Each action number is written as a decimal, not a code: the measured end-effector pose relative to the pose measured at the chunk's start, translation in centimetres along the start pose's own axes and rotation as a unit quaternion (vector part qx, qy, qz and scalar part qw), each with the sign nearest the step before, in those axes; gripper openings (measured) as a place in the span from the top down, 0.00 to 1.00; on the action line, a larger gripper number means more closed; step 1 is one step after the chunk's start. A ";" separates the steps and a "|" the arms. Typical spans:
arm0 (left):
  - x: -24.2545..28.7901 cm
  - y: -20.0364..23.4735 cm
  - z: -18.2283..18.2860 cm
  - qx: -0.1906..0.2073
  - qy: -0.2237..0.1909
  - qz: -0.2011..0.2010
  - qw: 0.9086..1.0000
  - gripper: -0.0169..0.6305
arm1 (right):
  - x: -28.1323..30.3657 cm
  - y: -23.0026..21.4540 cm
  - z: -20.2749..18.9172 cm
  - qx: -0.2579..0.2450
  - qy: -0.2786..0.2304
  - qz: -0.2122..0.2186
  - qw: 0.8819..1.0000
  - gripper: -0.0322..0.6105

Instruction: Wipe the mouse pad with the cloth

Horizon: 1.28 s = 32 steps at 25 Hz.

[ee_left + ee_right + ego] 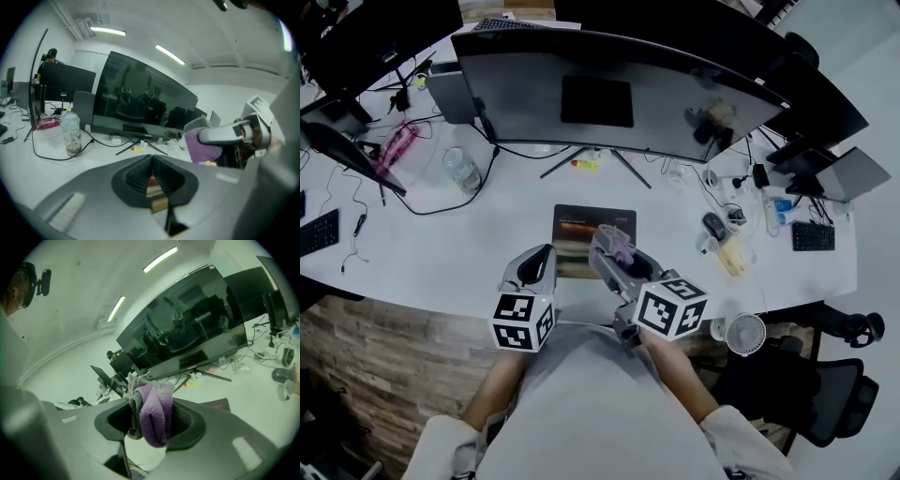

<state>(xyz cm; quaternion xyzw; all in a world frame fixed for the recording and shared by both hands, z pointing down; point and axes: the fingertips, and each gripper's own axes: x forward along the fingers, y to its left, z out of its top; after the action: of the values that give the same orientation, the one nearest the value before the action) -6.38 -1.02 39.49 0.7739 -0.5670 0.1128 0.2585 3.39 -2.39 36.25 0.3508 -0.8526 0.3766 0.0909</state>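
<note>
The white counter [441, 253] curved across the head view, carrying cables and small clutter. On it stood 1 wide curved monitor [609, 94] with a dark screen on a splayed stand; a small mark on its lower bezel showed in the right gripper view but was too small to read. The dark mouse pad [577, 221] lay flat on the counter just in front of that stand, with blurred coloured bands printed along its near edge and no legible lettering. Both grippers were held at the pad's near edge, each carrying a cube of black-and-white square markers. The left gripper [538, 261] [152, 183] had its fingers closed together on nothing, only a thin slit between them showing the pad beyond. The right gripper [611, 246] [151, 423], just beside it, had its fingers clamped on the cloth [619, 242] [153, 420], a bunched purple and grey towel that bulged out past the tips above the pad's near right part; whether it touched the pad could not be told. A clear plastic bottle [461, 169] [71, 135] stood left of the monitor, its label unreadable, and 1 dark mouse [713, 225] sat well to the pad's right.
</note>
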 end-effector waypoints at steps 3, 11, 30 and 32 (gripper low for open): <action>1.5 1.3 -1.1 -0.001 0.018 -0.013 1.000 0.97 | 1.9 0.0 0.2 0.036 -0.003 0.015 0.999 0.66; 5.2 3.2 -7.8 0.046 0.105 -0.048 0.992 0.97 | 6.3 -2.5 -0.9 0.030 0.039 -0.012 0.999 0.65; 8.9 5.8 -18.4 -0.011 0.245 -0.014 0.969 0.97 | 18.6 -10.2 -6.7 0.087 0.174 -0.042 0.980 0.65; 9.0 6.1 -18.6 -0.015 0.244 -0.014 0.970 0.97 | 19.6 -10.7 -7.2 0.087 0.181 -0.048 0.978 0.65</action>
<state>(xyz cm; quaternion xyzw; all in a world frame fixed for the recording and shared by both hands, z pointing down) -6.88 0.02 60.97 0.7271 -0.4777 0.2860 0.4017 -4.75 -12.76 55.69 0.3243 -0.7679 0.5019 0.2307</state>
